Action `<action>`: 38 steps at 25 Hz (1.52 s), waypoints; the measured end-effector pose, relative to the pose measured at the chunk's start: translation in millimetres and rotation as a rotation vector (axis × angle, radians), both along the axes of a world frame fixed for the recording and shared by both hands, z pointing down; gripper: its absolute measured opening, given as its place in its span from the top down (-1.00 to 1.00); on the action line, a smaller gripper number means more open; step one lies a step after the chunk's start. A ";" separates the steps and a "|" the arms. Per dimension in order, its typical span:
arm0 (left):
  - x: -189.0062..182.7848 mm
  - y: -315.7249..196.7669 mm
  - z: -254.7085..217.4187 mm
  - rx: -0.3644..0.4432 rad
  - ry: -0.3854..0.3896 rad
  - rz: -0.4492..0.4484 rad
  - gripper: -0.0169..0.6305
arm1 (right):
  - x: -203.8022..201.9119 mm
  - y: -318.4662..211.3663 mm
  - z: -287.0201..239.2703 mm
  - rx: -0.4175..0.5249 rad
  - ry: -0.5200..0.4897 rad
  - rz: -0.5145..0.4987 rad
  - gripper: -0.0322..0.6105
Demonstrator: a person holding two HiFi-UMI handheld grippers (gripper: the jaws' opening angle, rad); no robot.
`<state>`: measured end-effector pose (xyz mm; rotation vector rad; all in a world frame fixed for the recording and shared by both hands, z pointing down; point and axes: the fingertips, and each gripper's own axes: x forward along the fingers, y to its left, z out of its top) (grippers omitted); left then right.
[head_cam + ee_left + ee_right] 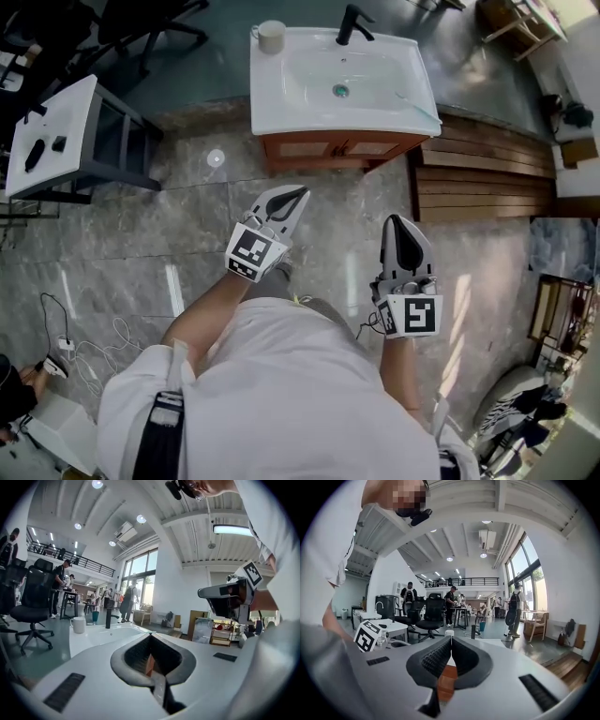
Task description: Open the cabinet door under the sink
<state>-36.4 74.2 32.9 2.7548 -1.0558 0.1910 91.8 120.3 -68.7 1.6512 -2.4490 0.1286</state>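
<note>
Seen from above, a person holds the left gripper [300, 193] and right gripper [395, 221] level, each with jaws pressed together and nothing between them. The wooden cabinet [342, 148], doors closed, sits under the white sink [281, 103], well apart from both grippers.
</note>
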 end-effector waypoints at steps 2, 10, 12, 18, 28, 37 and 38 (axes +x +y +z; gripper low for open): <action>3.5 -16.3 7.0 -0.023 0.000 0.022 0.91 | 1.2 -10.0 -1.9 0.009 0.000 0.027 0.80; 43.4 -46.3 17.7 -0.067 0.009 0.101 0.91 | 33.8 -28.4 5.2 -0.031 0.002 0.121 0.80; 54.9 -50.4 22.2 -0.069 0.005 0.107 0.91 | 44.0 -34.7 6.3 -0.027 -0.002 0.124 0.80; 76.4 -59.4 27.6 -0.070 -0.020 0.036 0.91 | 78.2 -55.8 17.4 -0.019 -0.024 0.081 0.80; 88.4 -89.3 53.2 -0.038 -0.090 -0.065 0.91 | 87.4 -109.3 46.2 -0.037 -0.031 -0.052 0.80; 90.3 -119.9 162.8 -0.082 -0.108 -0.148 0.86 | 87.6 -149.6 164.5 -0.138 -0.020 -0.145 0.80; 90.7 -125.3 180.1 -0.086 -0.103 -0.159 0.86 | 87.5 -155.2 181.0 -0.141 -0.013 -0.151 0.80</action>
